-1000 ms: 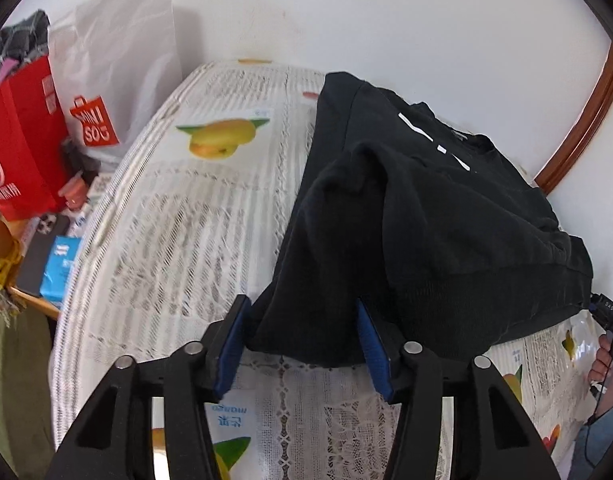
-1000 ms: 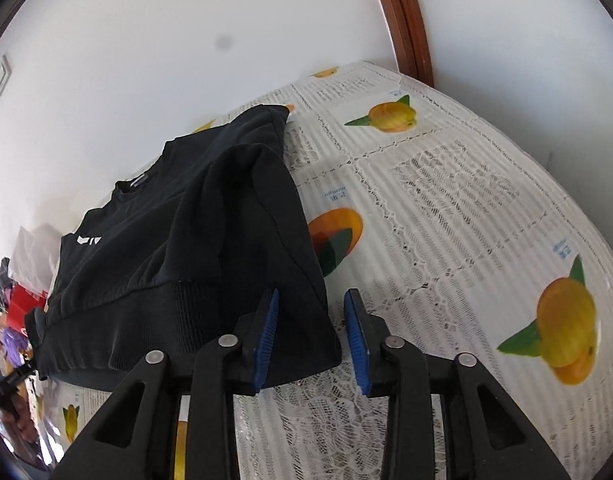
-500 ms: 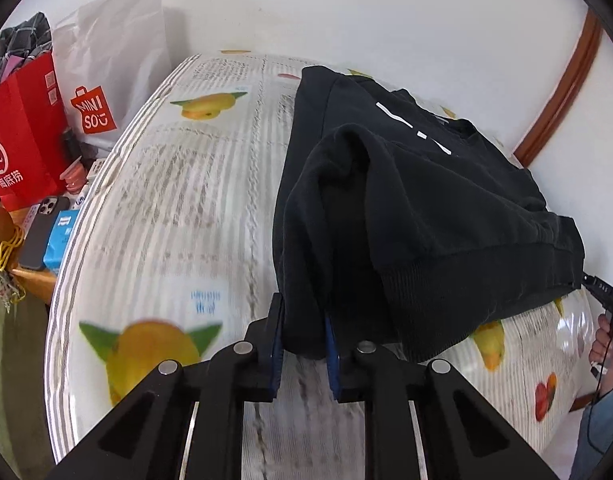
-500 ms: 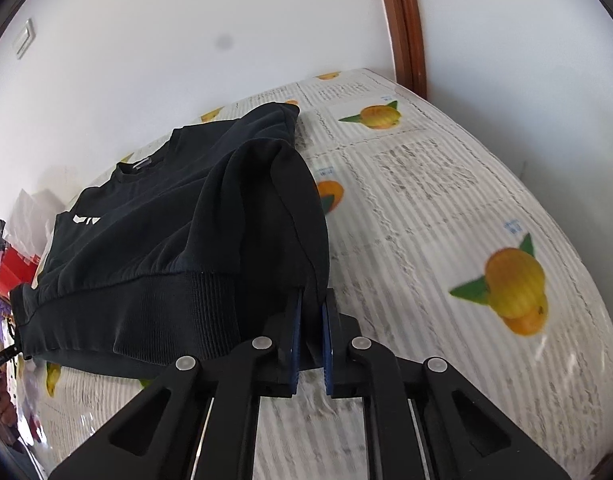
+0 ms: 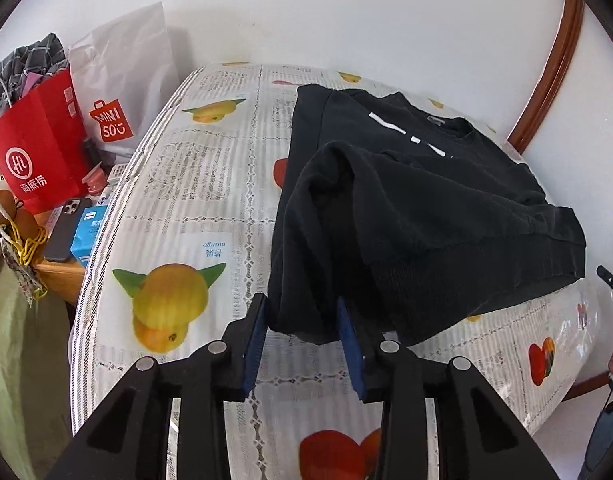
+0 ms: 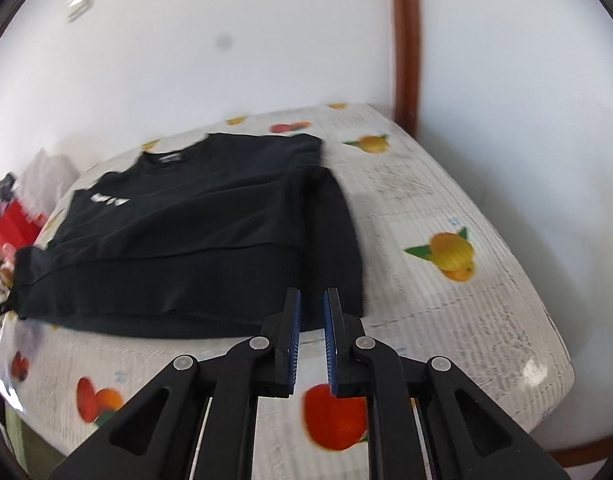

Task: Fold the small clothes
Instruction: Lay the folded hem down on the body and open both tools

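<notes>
The black sweatshirt (image 5: 418, 208) lies on the fruit-print tablecloth (image 5: 194, 184), both sleeves folded over its body. The left gripper (image 5: 302, 330) stands wide apart around the sleeve cuff (image 5: 302, 320), not pinching it. The right gripper (image 6: 311, 320) is parted narrowly, empty, just short of the hem.

— Seen ahead? 
— Black sweatshirt (image 6: 194, 240) lying flat on a counter (image 6: 446, 312) covered in a fruit-print cloth (image 6: 450, 256), sleeve folded over along the right side, white marks on the chest.

— And the right gripper (image 6: 311, 332)? 
— Held low at the near hem, blue-padded fingers (image 6: 294, 332) slightly apart, nothing between them, tips just short of the fabric edge.

— Behind? 
— White wall (image 6: 226, 60), brown wooden trim (image 6: 404, 40) running upright, something red (image 6: 14, 220) blurred at far left.
</notes>
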{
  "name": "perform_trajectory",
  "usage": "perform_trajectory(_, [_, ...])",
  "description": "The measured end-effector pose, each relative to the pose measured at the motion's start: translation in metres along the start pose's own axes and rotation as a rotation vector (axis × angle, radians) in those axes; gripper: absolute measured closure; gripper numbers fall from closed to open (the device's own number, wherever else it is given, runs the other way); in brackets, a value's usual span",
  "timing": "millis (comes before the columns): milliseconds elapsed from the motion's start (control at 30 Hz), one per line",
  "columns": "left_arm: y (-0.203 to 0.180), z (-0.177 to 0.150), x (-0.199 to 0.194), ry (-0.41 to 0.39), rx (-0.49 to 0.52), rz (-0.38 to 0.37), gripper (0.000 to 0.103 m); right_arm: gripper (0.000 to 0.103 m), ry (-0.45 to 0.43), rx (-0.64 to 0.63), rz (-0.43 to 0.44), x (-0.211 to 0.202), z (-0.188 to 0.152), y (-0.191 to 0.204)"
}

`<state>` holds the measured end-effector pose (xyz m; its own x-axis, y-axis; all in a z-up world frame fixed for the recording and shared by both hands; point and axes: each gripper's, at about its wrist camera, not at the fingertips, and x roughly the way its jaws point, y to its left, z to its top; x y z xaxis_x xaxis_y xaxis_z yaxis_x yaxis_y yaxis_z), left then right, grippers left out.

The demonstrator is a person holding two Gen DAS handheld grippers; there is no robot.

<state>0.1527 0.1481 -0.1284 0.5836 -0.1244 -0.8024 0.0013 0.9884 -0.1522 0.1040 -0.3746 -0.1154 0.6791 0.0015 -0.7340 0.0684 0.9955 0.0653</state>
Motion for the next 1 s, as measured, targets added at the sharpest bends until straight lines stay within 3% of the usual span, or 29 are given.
perform_trajectory(167, [-0.003,-0.007,-0.018,-0.046,-0.020,-0.029,0.069,0.096,0.059,-0.081,0.126,0.020,-0.014,0.045])
perform_trajectory(267, [-0.004,-0.012,-0.031,-0.063,-0.008,-0.068,0.069,0.096,0.083,-0.099,0.125,0.040,-0.020,0.058])
perform_trajectory(433, [-0.020,-0.020,-0.038,-0.058,0.060,-0.144,0.074,0.097,0.126,-0.019,0.158,0.065,-0.019,0.053])
perform_trajectory(567, [-0.049,-0.026,-0.022,-0.002,0.127,-0.218,0.078,0.098,0.121,0.000,0.150,0.070,-0.022,0.052])
perform_trajectory(633, [-0.064,-0.028,-0.009,0.033,0.142,-0.250,0.086,0.099,0.121,0.000,0.143,0.070,-0.023,0.052])
perform_trajectory(833, [-0.098,-0.025,0.019,0.079,0.154,-0.309,0.087,0.099,0.123,0.028,0.140,0.071,-0.025,0.051])
perform_trajectory(1000, [-0.111,-0.019,0.039,0.100,0.135,-0.279,0.087,0.099,0.116,0.013,0.117,0.071,-0.026,0.055])
